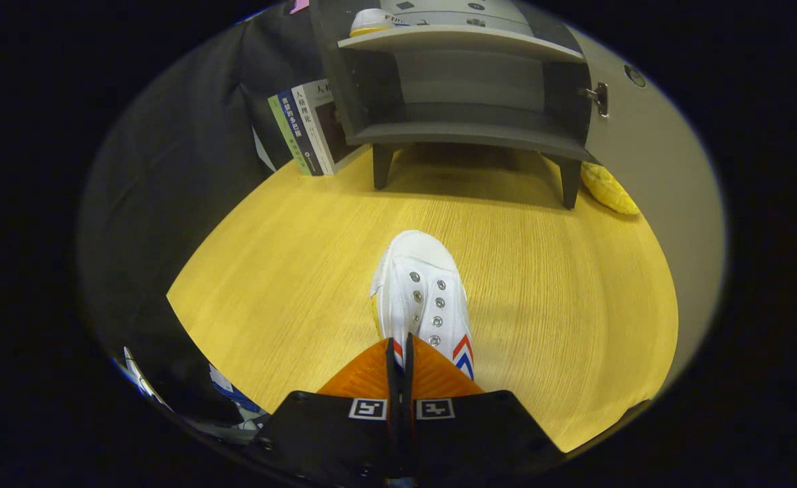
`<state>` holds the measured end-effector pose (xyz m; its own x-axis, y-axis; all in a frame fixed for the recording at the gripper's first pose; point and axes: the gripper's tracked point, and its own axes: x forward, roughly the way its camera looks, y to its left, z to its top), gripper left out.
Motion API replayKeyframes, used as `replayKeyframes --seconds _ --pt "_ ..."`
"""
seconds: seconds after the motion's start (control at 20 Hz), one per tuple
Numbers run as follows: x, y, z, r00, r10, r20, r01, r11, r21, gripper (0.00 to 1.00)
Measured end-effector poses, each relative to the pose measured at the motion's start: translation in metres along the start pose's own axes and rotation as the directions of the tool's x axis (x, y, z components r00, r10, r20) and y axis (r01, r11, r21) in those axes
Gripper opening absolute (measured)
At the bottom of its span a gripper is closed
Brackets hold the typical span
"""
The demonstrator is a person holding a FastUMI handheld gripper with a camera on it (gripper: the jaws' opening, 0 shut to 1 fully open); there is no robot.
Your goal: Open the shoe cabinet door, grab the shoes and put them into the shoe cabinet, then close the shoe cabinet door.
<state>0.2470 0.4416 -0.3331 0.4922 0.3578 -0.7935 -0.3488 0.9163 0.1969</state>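
Note:
A white canvas shoe [420, 291] with metal eyelets and red and blue chevrons lies just ahead of my fingers, toe pointing at the cabinet. My gripper [399, 352] is shut on the rear edge of the shoe, a thin strip of it pinched between the fingers. Whether the shoe rests on the wooden tabletop [303, 271] or hangs just above it is unclear. Beyond the shoe stands the dark grey shoe cabinet [463, 129] on short legs. Its door [649, 156] is swung open to the right. A second white shoe [371, 20] sits on its upper shelf; the lower shelf is bare.
Several books [303, 129] lean against the cabinet's left side. A yellow textured object [608, 190] lies by the cabinet's right leg, under the open door. The tabletop's edge curves around left and right of my fingers.

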Motion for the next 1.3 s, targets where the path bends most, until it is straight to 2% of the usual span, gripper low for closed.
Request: replayKeyframes --seconds 0.35,0.8,1.05,1.3 --pt "-0.038 0.009 0.084 0.988 0.061 0.142 -0.068 0.997 0.044 0.02" --pt "-0.098 0.006 0.223 0.924 0.086 0.373 -0.104 0.994 0.029 0.02" --pt "-0.112 -0.003 0.298 0.883 0.061 0.466 -0.09 0.995 0.041 0.01" --pt "-0.106 -0.024 0.366 0.851 0.009 0.525 -0.057 0.996 0.075 0.01"
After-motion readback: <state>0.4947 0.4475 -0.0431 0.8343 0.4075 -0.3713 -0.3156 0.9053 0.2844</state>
